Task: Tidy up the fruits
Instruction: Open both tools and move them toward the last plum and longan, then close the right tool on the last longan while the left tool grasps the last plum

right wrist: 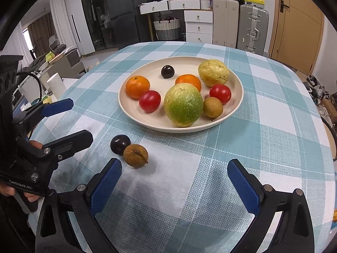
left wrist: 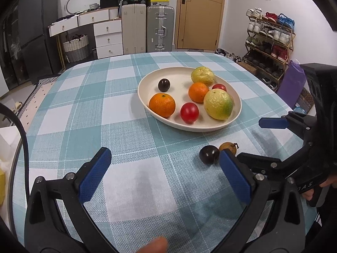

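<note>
Round cream plate (right wrist: 236,105) sits mid-table on the teal-and-white checked tablecloth (right wrist: 273,147). On it: two orange mandarins (right wrist: 137,86), two red tomatoes (right wrist: 149,101), two yellow-green bumpy guavas (right wrist: 183,105), one dark purple round fruit (right wrist: 167,71), and one small brown longan (right wrist: 212,107) at the plate's near right edge. On the cloth, nearer than the plate and to its left: a second dark purple fruit (right wrist: 120,144) touching a second brown longan (right wrist: 135,155). Left gripper (left wrist: 166,176): jaws wide, empty. Right gripper (right wrist: 174,186): jaws wide, empty, the loose longan just beyond its left fingertip.
</note>
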A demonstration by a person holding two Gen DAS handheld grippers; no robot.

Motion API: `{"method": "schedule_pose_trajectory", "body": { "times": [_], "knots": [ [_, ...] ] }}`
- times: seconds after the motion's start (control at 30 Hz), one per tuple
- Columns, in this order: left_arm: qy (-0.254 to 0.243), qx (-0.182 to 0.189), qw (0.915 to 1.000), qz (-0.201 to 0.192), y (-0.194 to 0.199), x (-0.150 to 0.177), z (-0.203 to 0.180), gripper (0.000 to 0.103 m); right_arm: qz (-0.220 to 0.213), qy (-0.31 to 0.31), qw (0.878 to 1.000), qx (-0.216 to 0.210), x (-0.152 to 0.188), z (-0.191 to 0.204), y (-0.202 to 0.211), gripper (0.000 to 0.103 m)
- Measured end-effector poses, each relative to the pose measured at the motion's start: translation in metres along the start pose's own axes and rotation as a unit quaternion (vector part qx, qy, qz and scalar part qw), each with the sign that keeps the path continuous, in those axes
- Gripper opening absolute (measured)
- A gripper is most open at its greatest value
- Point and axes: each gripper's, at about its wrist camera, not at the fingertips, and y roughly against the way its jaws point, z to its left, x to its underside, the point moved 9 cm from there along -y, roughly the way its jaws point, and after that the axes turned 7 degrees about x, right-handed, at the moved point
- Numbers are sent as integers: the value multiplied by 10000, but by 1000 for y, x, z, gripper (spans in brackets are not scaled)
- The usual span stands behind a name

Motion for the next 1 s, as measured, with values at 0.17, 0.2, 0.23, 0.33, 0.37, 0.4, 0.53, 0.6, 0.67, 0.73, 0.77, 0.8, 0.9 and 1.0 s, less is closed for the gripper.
{"method": "schedule_pose_trajectory", "body": {
  "times": [0.17,0.2,0.23,0.33,0.37,0.4,0.53,0.6,0.67,0.73,0.77,0.8,0.9,1.0],
  "knots": [
    [19,17,10000,-5,-1,0,1,102,27,95,10000,3,2,2,1,102],
    [30,18,10000,-3,-1,0,1,102,35,108,9999,6,2,2,0,102],
    [39,16,10000,-4,-1,1,2,102,41,126,9999,-3,3,3,-1,102],
    [104,-25,9999,-12,-2,1,6,102,55,175,9998,13,1,5,-3,102],
    [142,-30,9999,-15,-2,1,8,102,53,194,9998,17,1,6,-3,102],
    [184,-33,9998,-10,-2,1,10,102,51,207,9998,21,1,7,-4,102],
    [325,-10,9995,-19,-2,2,16,102,25,292,9995,-76,-2,14,-4,102],
    [372,22,9993,-7,-3,2,18,102,13,317,9994,-135,-2,17,-4,101],
    [390,24,9992,-7,-2,3,18,102,16,336,9992,-226,-2,21,-3,98],
    [395,36,9992,-15,-2,3,18,102,36,368,9988,-333,-2,24,-3,90],
    [400,46,9992,-11,-2,3,18,102,48,383,9986,-360,-1,25,-4,84],
    [401,49,9992,-4,-3,3,18,102,57,384,9986,-361,-1,26,-4,77],
    [405,49,9992,-2,-3,3,18,102,22,373,9983,-447,-1,29,-3,70],
    [402,55,9992,7,-3,3,18,102,-16,417,9973,-609,-2,35,0,61]
  ]
}}
